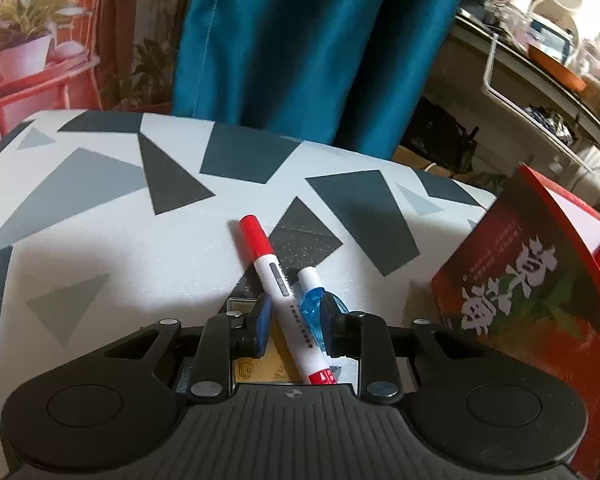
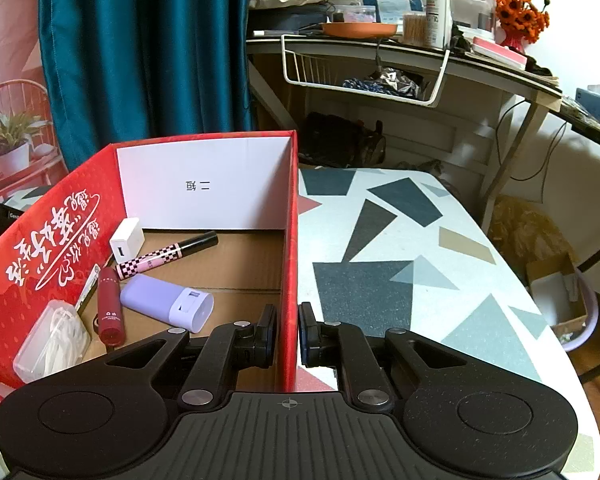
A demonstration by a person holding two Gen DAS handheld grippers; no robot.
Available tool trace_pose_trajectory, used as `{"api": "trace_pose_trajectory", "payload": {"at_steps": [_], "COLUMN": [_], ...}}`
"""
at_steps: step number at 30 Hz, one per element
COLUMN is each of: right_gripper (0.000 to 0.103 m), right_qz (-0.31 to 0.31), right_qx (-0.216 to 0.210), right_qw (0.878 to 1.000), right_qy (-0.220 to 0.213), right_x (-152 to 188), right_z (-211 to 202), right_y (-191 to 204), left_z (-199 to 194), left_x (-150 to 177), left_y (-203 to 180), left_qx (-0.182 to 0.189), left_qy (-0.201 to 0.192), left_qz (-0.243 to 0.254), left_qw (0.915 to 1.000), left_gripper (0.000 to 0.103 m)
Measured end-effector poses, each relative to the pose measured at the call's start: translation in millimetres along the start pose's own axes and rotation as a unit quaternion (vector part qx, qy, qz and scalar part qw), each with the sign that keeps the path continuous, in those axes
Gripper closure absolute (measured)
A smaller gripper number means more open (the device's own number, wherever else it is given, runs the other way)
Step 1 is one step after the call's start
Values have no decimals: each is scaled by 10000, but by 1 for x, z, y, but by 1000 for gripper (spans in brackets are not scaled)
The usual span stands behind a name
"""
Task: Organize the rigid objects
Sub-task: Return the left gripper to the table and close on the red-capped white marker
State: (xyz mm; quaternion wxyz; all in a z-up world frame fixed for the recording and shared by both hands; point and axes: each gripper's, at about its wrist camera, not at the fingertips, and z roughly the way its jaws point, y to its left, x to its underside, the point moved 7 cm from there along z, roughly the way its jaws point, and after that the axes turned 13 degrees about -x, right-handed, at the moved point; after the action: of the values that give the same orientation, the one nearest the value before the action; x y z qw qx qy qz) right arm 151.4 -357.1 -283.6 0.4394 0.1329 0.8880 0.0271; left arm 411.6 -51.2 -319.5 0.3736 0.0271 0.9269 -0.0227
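Observation:
In the left wrist view my left gripper (image 1: 298, 312) is shut on a white marker with a red cap (image 1: 274, 276) and a blue-and-white pen-like item (image 1: 312, 304), held just above the patterned table (image 1: 100, 232). The red box (image 1: 540, 280) stands at the right. In the right wrist view my right gripper (image 2: 287, 330) is shut on the right wall of the red box (image 2: 290, 240). Inside lie a white charger (image 2: 127, 240), a checkered pen (image 2: 166, 256), a dark red tube (image 2: 109, 306), a lilac case (image 2: 168, 300) and a clear plastic case (image 2: 52, 340).
A blue curtain (image 1: 300, 48) hangs behind the table. A cluttered desk (image 2: 420, 44) with a white wire basket (image 2: 360, 76) stands at the back right. A carton in a tub (image 2: 560, 300) sits on the floor right of the table.

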Motion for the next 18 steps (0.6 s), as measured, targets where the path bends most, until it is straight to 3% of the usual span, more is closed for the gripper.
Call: {"api": "trace_pose_trajectory", "payload": {"at_steps": [2, 8, 18], "right_gripper": [92, 92, 92], "right_qz": [5, -1, 25], "right_qx": [0, 5, 8], "right_qw": [10000, 10000, 10000], "right_qy": [0, 2, -5], "right_x": [0, 0, 0], "right_z": [0, 0, -1], "right_y": [0, 0, -1], "left_z": [-4, -24, -68], "left_x": [3, 20, 74], "left_y": [-3, -13, -12], "left_qx": [-121, -191, 102], "left_qy": [-104, -165, 76], "left_qz": [242, 814, 730], "left_qw": [9996, 9964, 9973], "left_gripper": [86, 87, 87]}}
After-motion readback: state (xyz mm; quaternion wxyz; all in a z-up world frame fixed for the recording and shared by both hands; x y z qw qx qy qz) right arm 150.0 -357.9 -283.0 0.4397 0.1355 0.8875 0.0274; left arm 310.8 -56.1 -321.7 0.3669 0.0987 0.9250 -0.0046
